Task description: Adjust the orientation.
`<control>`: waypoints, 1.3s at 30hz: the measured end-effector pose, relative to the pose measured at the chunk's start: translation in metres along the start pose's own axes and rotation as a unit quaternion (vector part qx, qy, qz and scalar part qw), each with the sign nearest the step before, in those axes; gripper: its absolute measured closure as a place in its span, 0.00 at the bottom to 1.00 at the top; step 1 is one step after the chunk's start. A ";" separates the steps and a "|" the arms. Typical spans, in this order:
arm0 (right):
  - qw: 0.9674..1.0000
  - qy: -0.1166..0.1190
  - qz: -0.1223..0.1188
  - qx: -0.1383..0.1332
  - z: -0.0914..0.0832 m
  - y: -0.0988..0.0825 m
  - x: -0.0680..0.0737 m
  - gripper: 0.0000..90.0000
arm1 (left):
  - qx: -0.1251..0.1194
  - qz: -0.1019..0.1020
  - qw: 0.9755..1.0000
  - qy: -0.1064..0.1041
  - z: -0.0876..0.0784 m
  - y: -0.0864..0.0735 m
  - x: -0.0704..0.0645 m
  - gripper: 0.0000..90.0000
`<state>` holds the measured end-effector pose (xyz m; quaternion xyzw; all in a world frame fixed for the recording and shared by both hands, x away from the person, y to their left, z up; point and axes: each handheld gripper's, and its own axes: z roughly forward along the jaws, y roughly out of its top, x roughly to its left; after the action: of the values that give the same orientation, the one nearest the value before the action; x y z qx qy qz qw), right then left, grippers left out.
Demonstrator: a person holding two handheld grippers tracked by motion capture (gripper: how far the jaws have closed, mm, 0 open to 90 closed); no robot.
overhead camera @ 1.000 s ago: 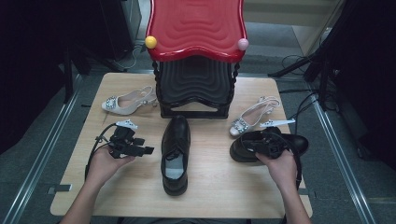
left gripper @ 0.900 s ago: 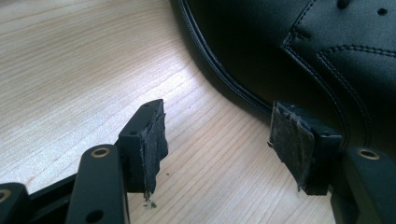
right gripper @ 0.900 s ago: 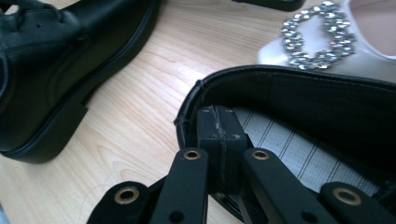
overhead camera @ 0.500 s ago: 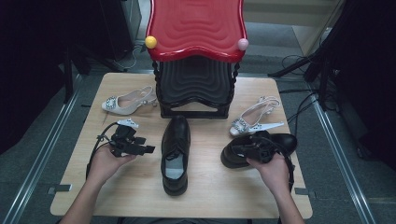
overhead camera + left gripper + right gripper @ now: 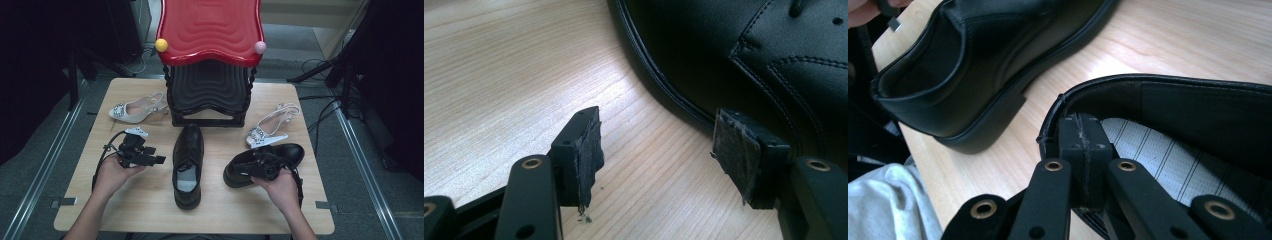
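Black shoe #2 (image 5: 265,162) sits on the table's (image 5: 150,210) right half, lying crosswise: heel end toward centre, toe toward the right edge. R gripper (image 5: 262,167) is on it at the heel/collar end. In the right gripper view the jaws are pressed together w/ the pads (image 5: 1083,145) pinching the back rim of the shoe (image 5: 1168,130); one pad looks inside the opening over the striped insole (image 5: 1158,160), the other outside. R hand (image 5: 282,187) comes in from the bottom edge, cable looped round its right side.

Black shoe #1 (image 5: 188,165) is at table centre, lengthwise, toe pointing at the rack (image 5: 210,85), opening toward the person. Near #2 but a gap of bare wood between them, seen also in the right gripper view (image 5: 963,75).

L gripper (image 5: 142,155) is held in the L hand (image 5: 112,172) on the table's left half, just beside shoe #1, not touching. Jaws spread, nothing between, pads (image 5: 584,150) over bare wood; shoe #1's side (image 5: 734,55) is right next to the far pad.

Rest: red-topped black rack at the back centre, yellow ball (image 5: 161,45) and pink ball (image 5: 260,47) on its front corners. White heeled sandal (image 5: 135,107) left of the rack, second sandal (image 5: 270,127) right of it, just behind shoe #2.
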<state>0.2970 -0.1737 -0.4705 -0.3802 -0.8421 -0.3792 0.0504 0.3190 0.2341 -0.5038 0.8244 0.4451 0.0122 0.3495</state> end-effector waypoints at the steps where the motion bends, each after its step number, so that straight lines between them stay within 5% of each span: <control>1: 1.000 0.001 -0.002 0.002 0.001 0.000 0.002 1.00 | 0.000 0.000 1.000 0.000 0.000 0.000 0.000 0.40; 17: 0.997 0.059 -0.033 0.024 0.025 0.000 0.036 1.00 | 0.000 -0.002 1.000 -0.001 0.001 0.000 0.001 0.40; 29: 0.996 0.072 -0.052 0.033 0.033 -0.005 0.057 1.00 | -0.008 0.006 1.000 0.003 0.000 0.008 0.001 0.41; 34: 0.996 0.065 -0.066 0.017 0.032 -0.009 0.063 1.00 | -0.008 0.014 1.000 0.003 0.005 0.014 0.000 0.41; 39: 0.996 0.044 -0.066 -0.038 0.013 -0.012 0.062 1.00 | -0.010 0.009 1.000 -0.003 0.008 0.017 0.002 0.42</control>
<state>0.2485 -0.1323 -0.4640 -0.3081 -0.8476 -0.4294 0.0476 0.3350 0.2254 -0.5006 0.8251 0.4360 0.0171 0.3589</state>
